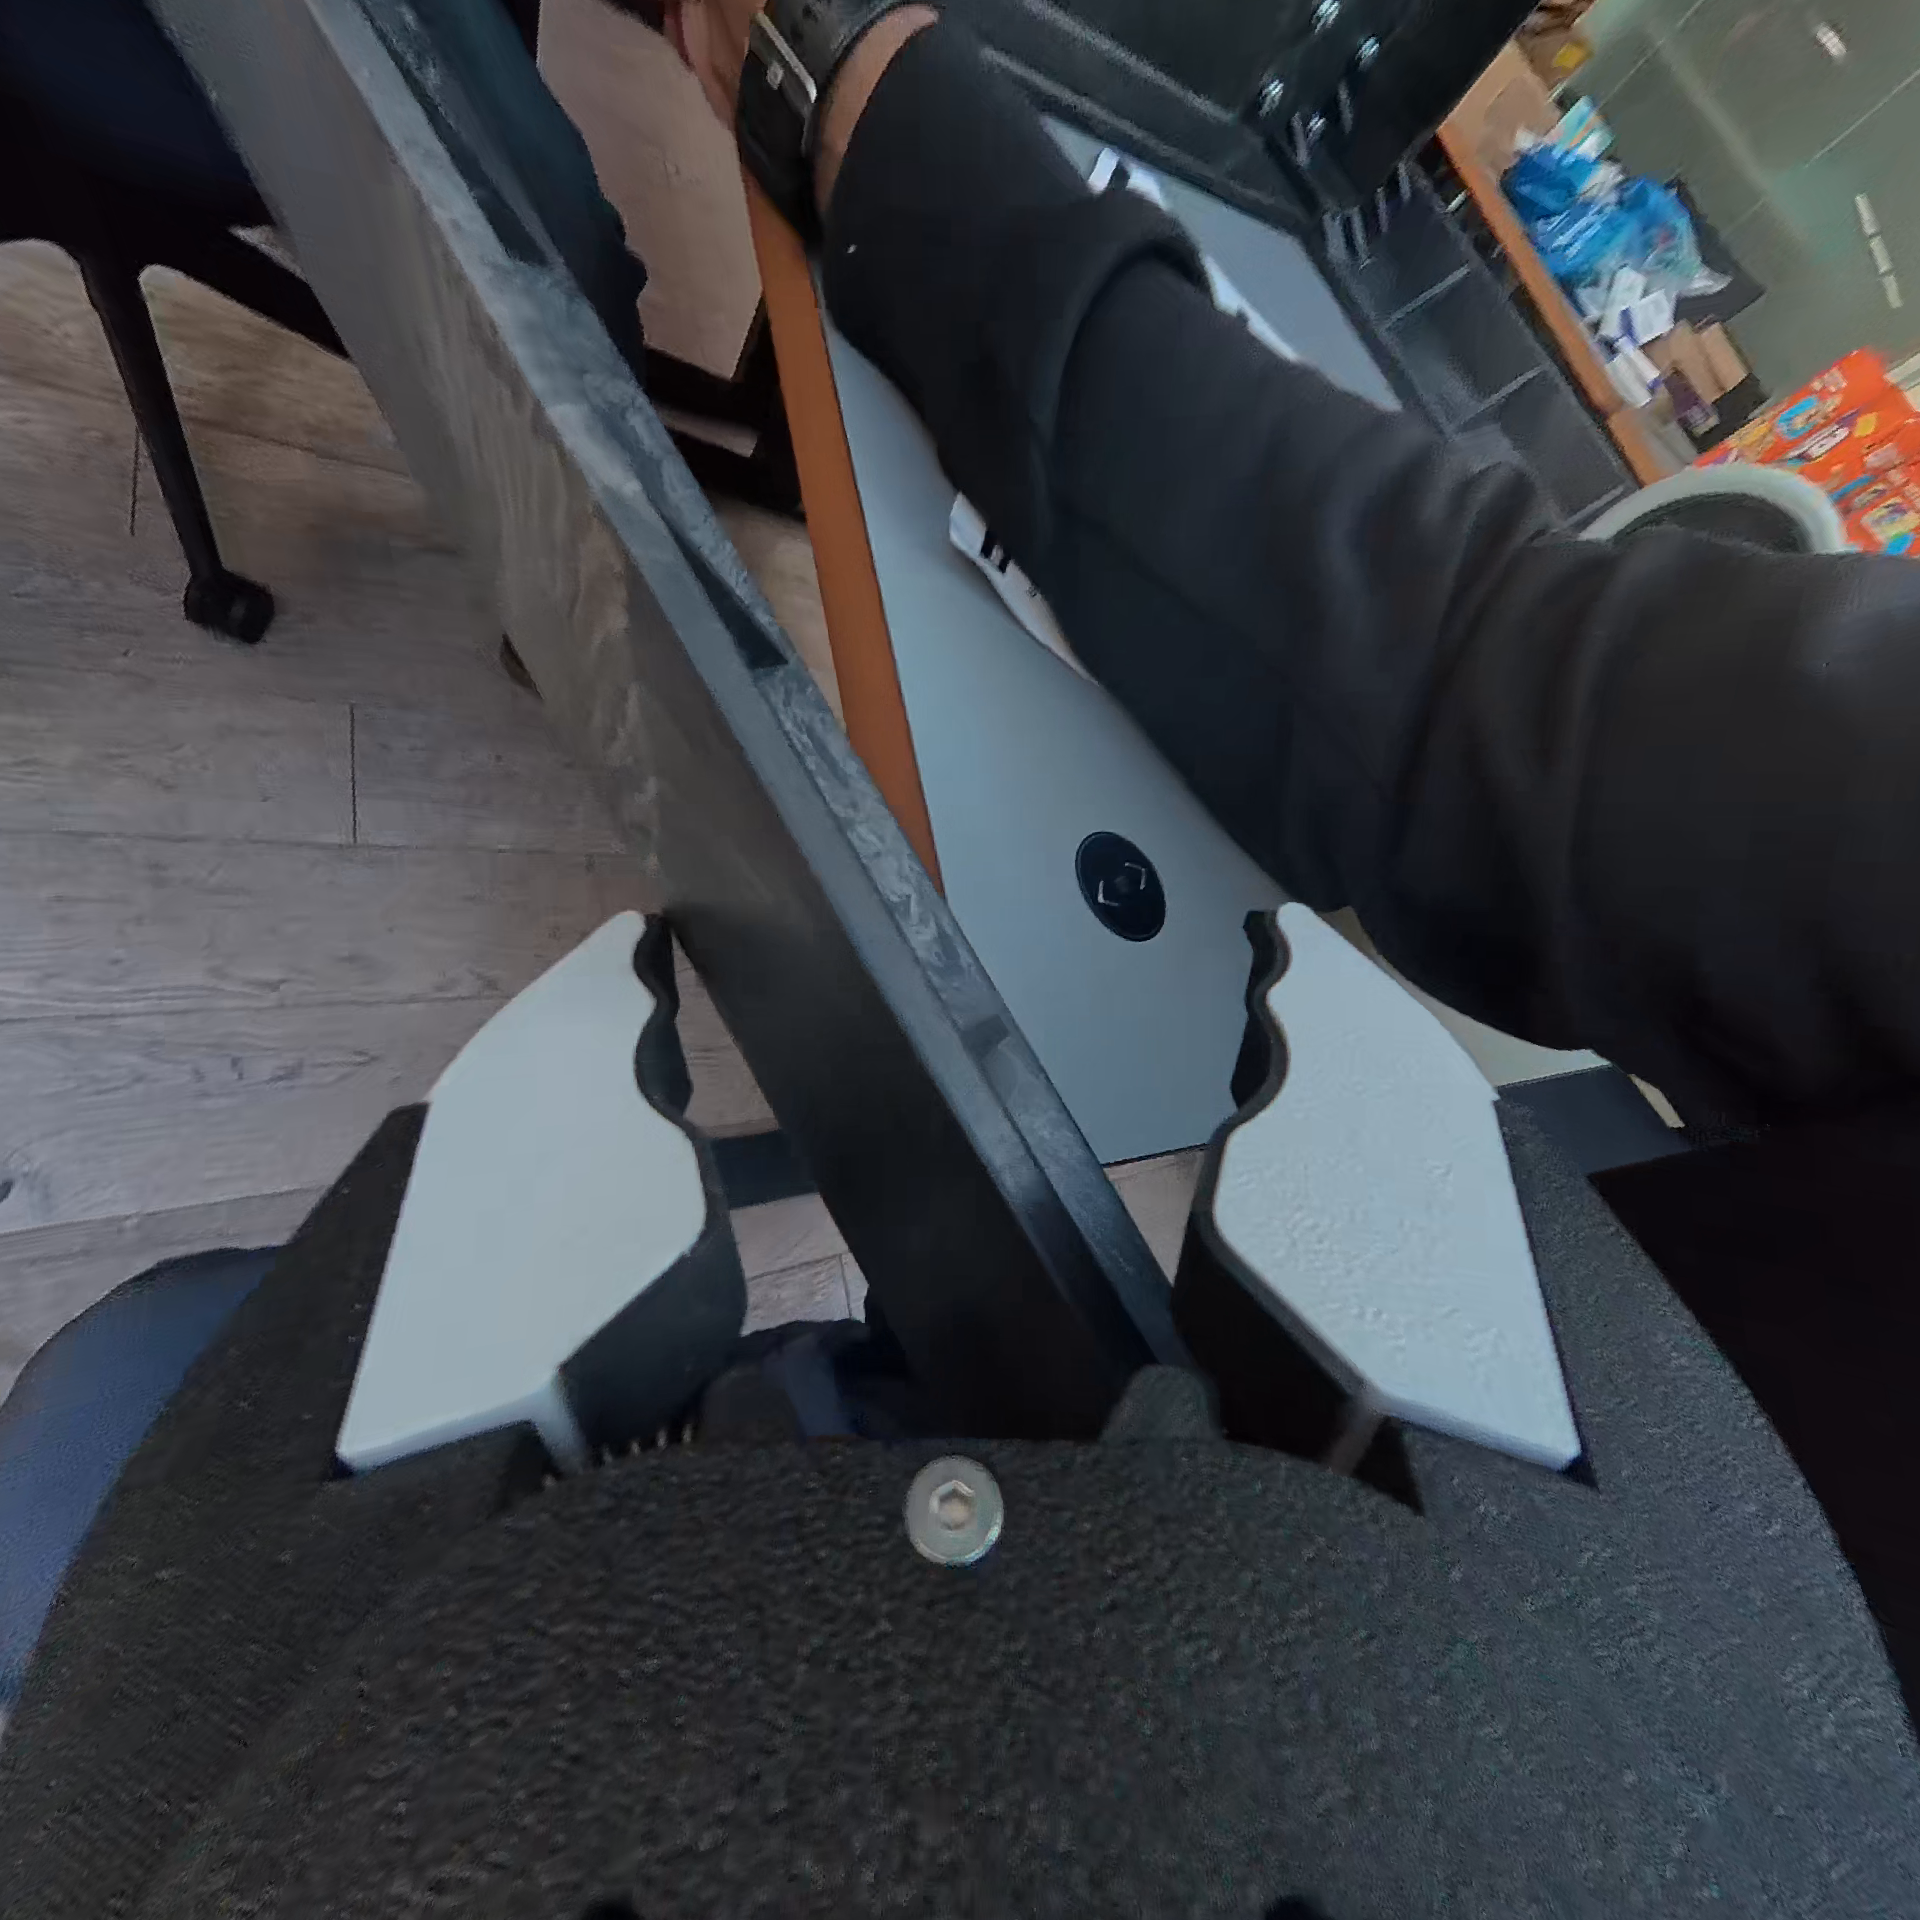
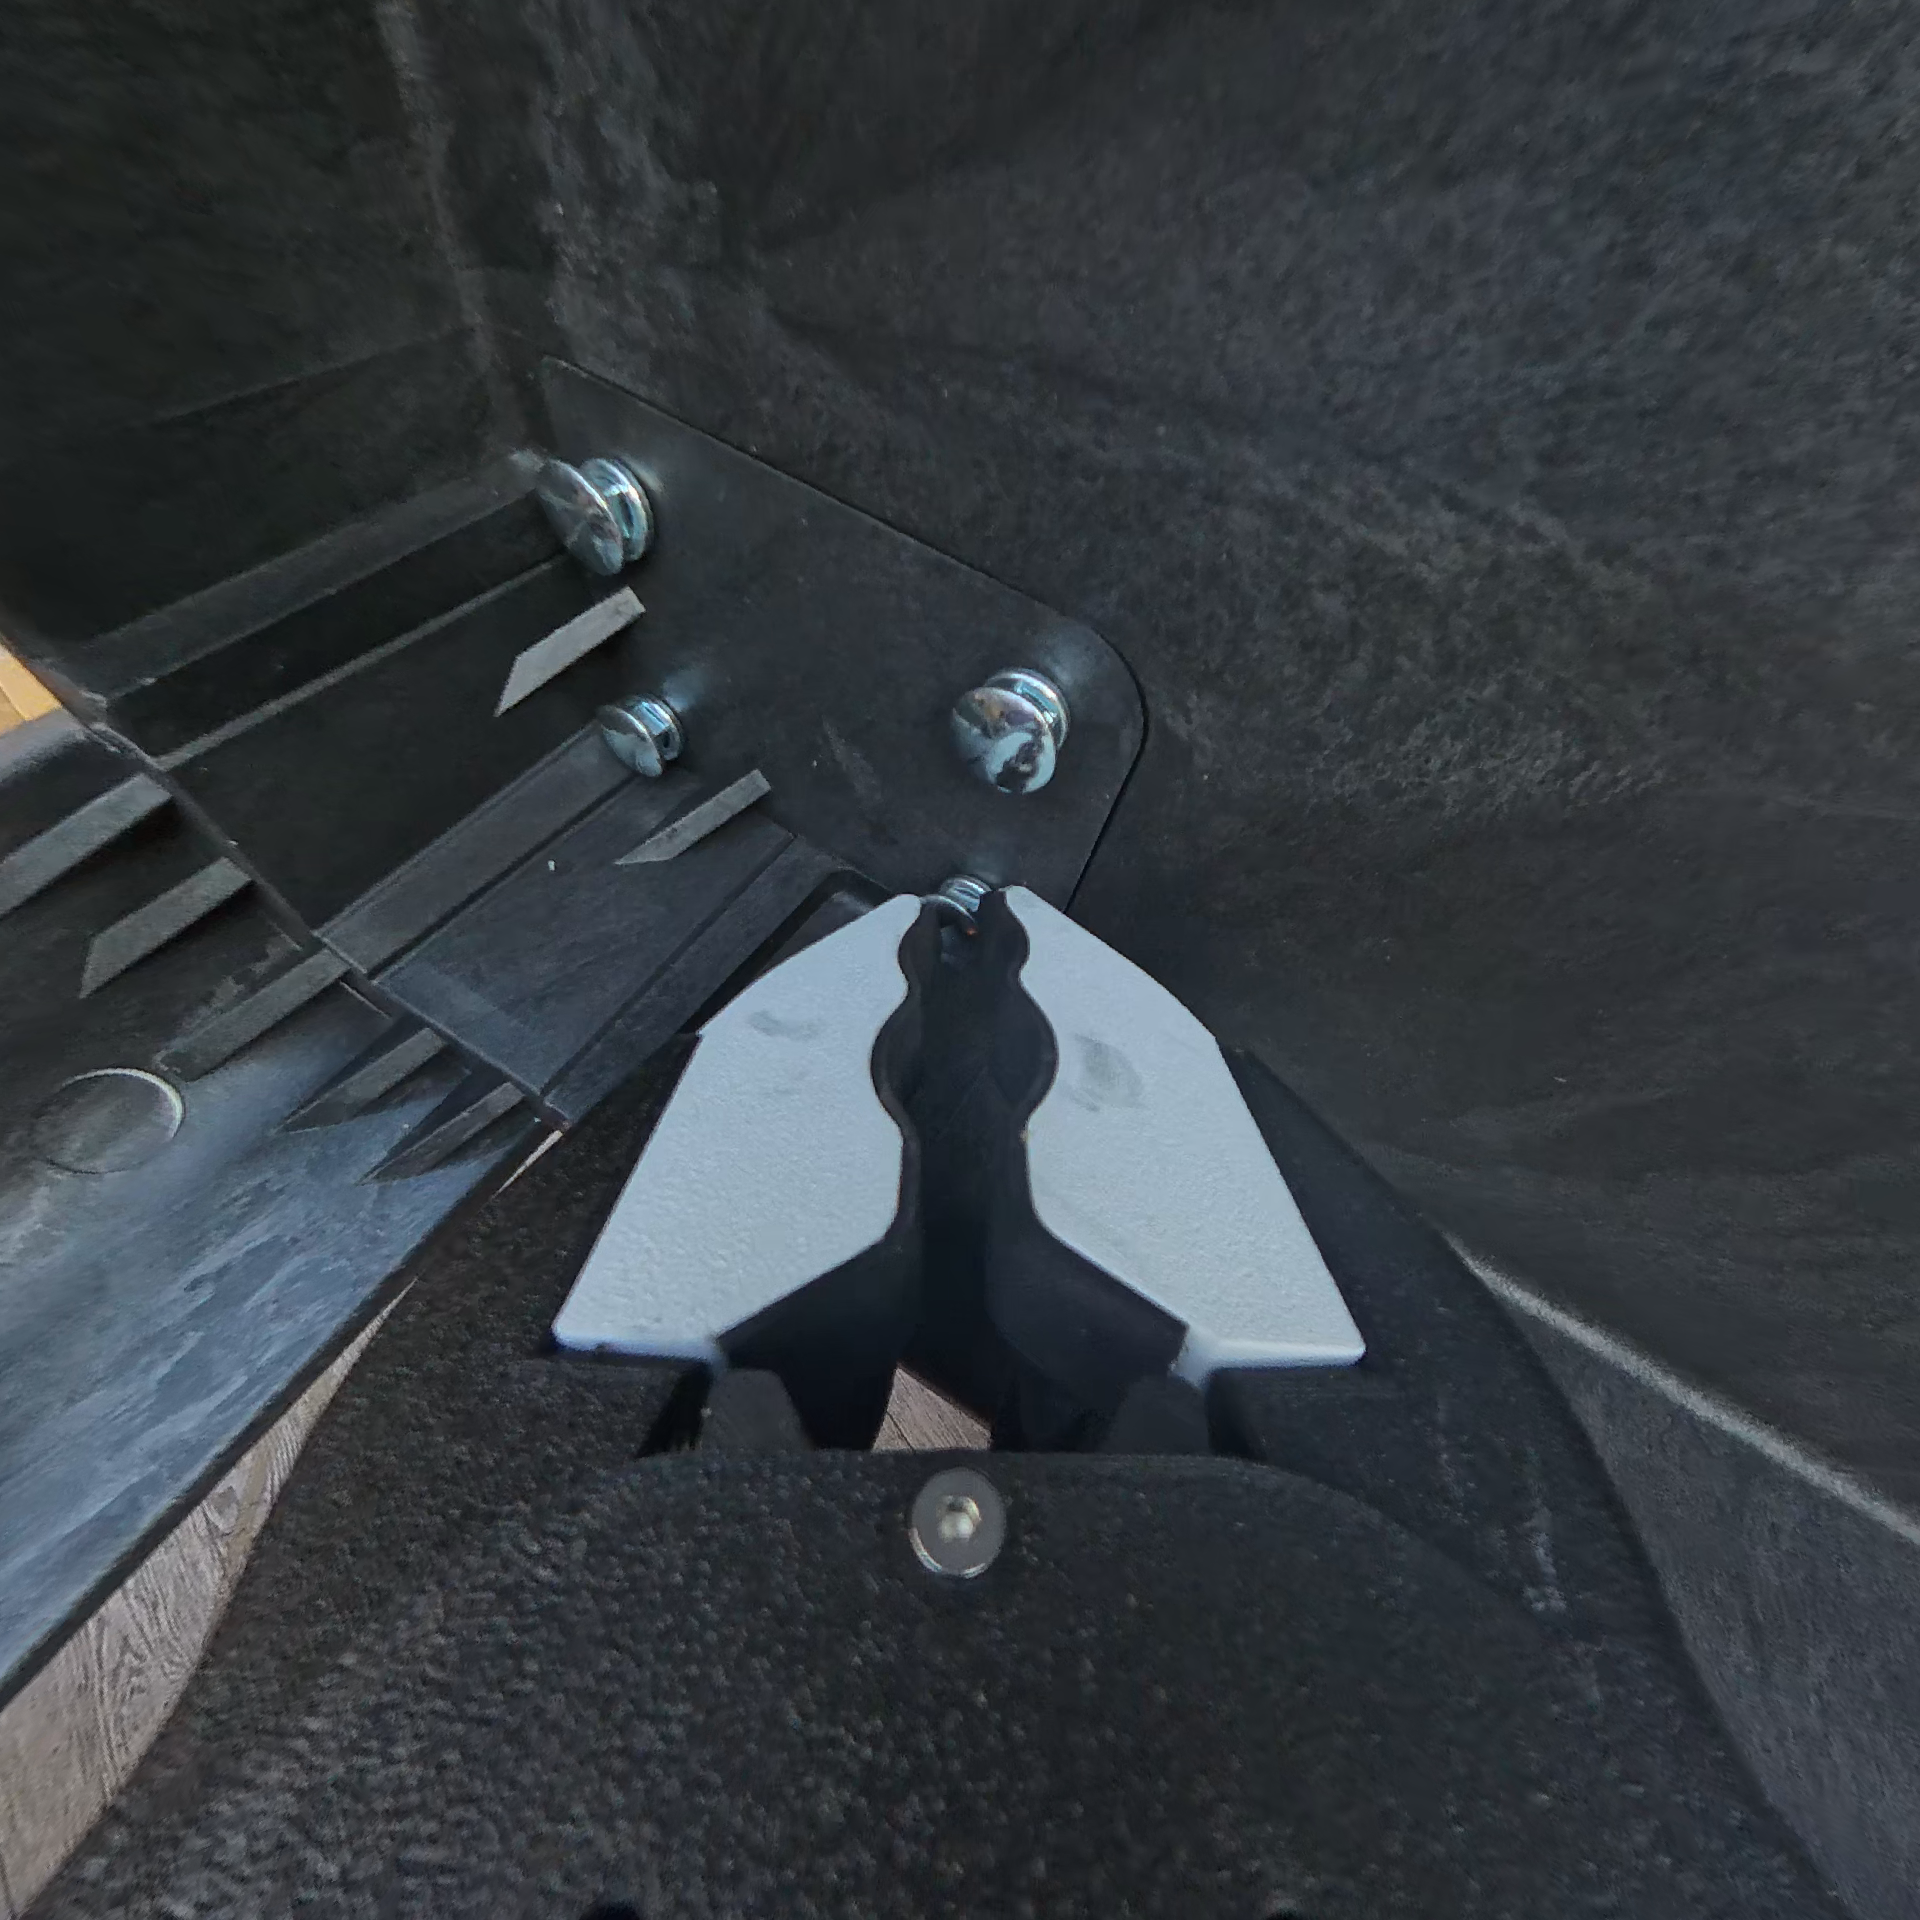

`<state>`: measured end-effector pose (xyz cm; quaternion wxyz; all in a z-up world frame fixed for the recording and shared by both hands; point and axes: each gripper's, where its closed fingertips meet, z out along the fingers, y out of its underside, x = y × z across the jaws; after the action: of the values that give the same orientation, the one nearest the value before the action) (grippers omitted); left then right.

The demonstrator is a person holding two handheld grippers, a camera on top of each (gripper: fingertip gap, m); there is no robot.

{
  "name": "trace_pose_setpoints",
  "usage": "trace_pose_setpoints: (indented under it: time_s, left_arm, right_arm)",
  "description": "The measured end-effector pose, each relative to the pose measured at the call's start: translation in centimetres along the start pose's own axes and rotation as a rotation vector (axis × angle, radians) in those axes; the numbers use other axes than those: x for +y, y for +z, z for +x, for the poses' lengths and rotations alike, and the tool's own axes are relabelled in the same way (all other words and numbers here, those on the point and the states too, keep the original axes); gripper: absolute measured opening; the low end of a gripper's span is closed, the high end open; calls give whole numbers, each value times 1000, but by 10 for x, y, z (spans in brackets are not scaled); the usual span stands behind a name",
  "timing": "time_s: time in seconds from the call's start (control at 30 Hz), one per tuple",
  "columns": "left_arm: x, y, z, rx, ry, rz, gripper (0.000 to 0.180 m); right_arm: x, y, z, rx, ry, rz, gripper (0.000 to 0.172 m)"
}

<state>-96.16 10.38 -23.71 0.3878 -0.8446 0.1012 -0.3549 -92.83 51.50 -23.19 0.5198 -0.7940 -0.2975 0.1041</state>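
Observation:
In the left wrist view my left gripper (image 1: 961, 925) is wide open. A black panel with a scuffed grey edge (image 1: 831, 831) runs diagonally between its fingers, and neither pad presses on it. In the right wrist view my right gripper (image 2: 964, 902) is shut on a small silver bolt (image 2: 958, 889) at the lower corner of a black metal bracket plate (image 2: 831, 644). Three more silver bolts (image 2: 1008, 729) sit in the plate. The plate is fixed to a black felt-covered surface (image 2: 1351, 416) beside ribbed black plastic (image 2: 260, 1143).
A person's black sleeve (image 1: 1351, 520) crosses above a grey tabletop (image 1: 1039, 748) with a black round disc (image 1: 1120, 886). An orange strip (image 1: 831, 468) runs along the panel. A wooden floor (image 1: 208, 831) and a caster leg (image 1: 223, 603) lie left. Shelves with boxes (image 1: 1662, 260) stand far right.

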Motion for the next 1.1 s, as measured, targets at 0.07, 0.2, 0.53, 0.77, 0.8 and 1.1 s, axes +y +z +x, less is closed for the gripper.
trace_pose_setpoints:
  time_s: [0.07, 0.2, 0.53, 0.77, 0.8, 1.1]
  left_arm:
    - [-15, -10, 8, 62, -40, 65, 108]
    - [-52, -49, 15, 232, -138, 325, 91]
    - [-60, 20, 4, 432, -219, -172, 120]
    - [-17, 51, -27, -3, -3, -319, 86]
    - [-15, 54, -29, -51, 8, -312, 82]
    - [-11, 58, -32, -125, 59, -323, 78]
  right_arm:
    - [0, 0, 0, 0, -2, 1, 8]
    - [-1, 0, 1, 15, -17, 9, 3]
    - [1, 0, 8, 91, -54, 7, 0]
    - [-5, -6, 11, 104, -31, 58, 0]
    - [-3, -5, 12, 107, -18, 45, 0]
    - [-2, -2, 12, 106, -19, 42, 0]
